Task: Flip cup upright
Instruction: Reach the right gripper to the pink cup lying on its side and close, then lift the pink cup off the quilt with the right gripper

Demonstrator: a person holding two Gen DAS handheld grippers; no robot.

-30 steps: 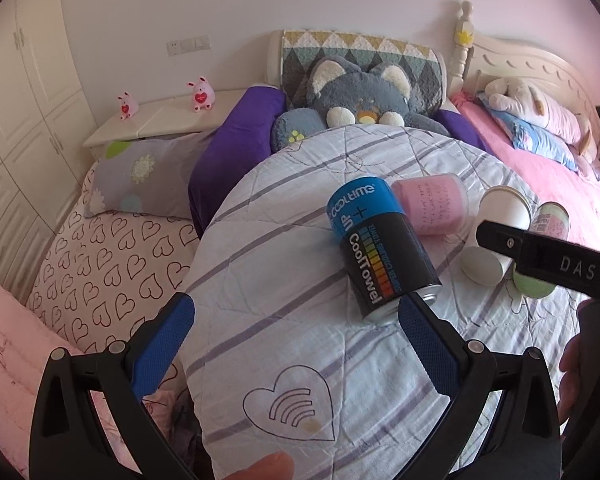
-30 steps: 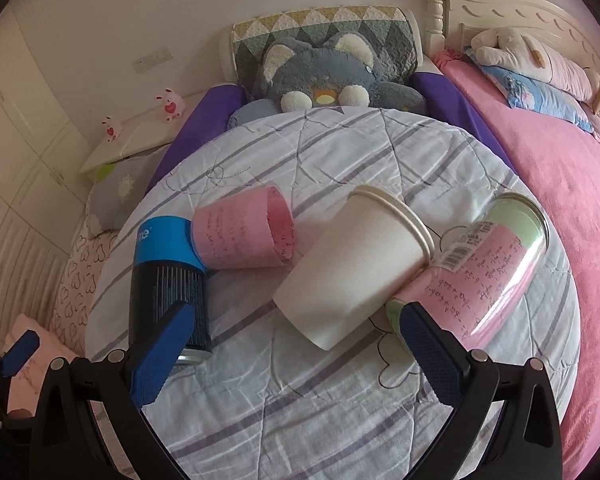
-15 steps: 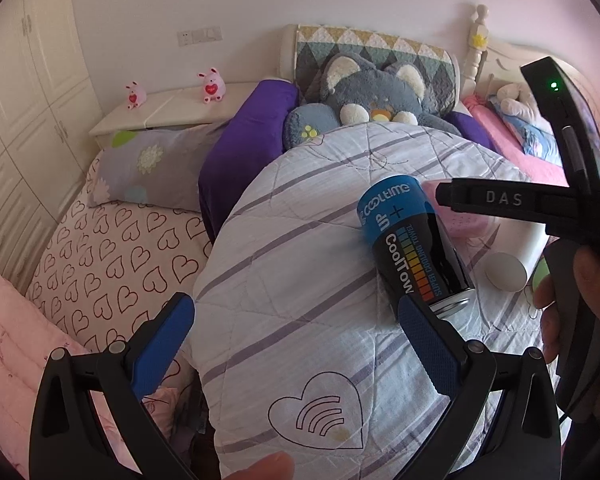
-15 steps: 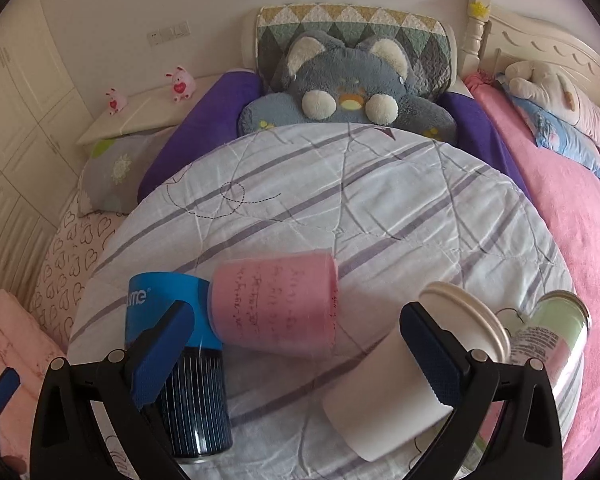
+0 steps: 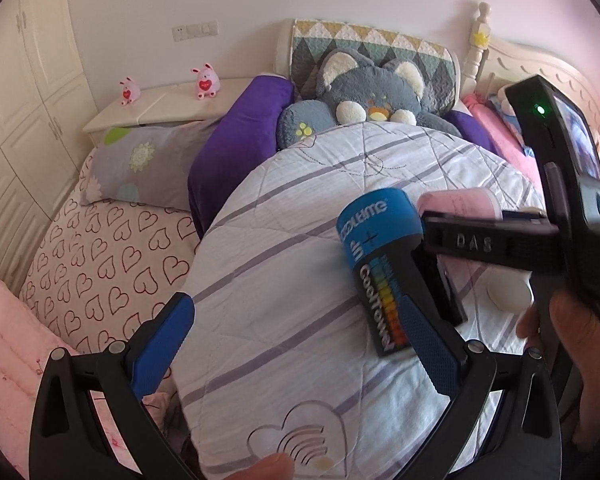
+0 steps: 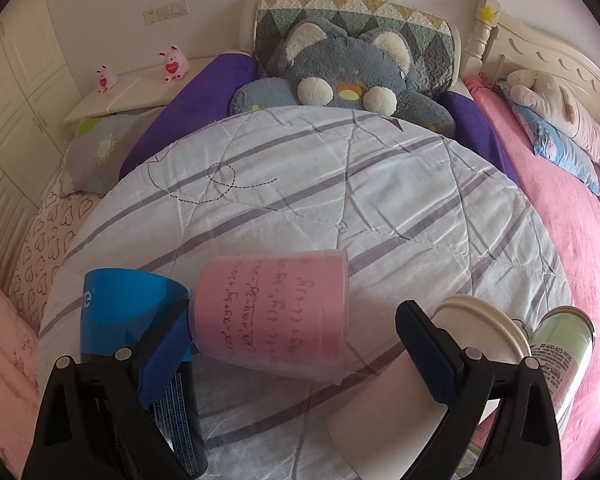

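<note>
A pink translucent cup (image 6: 272,312) with handwriting lies on its side on the striped quilt (image 6: 320,184), mouth toward the right. My right gripper (image 6: 296,344) is open, its blue fingers on either side of the cup's near edge, not touching it. In the left wrist view the pink cup (image 5: 460,202) is mostly hidden behind the right gripper's body. My left gripper (image 5: 296,336) is open and empty, low over the quilt's left part, its right finger in front of the blue and black can (image 5: 380,272).
A blue and black can (image 6: 140,320) lies left of the pink cup. A white paper cup (image 6: 404,396) and a green and pink can (image 6: 560,360) lie to the right. A grey plush cat (image 6: 340,76) and pillows sit at the headboard. Pink blanket (image 6: 572,240) at right.
My right gripper has moved left and forward, from the white paper cup to straddle the pink cup. It now crosses the left wrist view. The left gripper has shifted slightly left.
</note>
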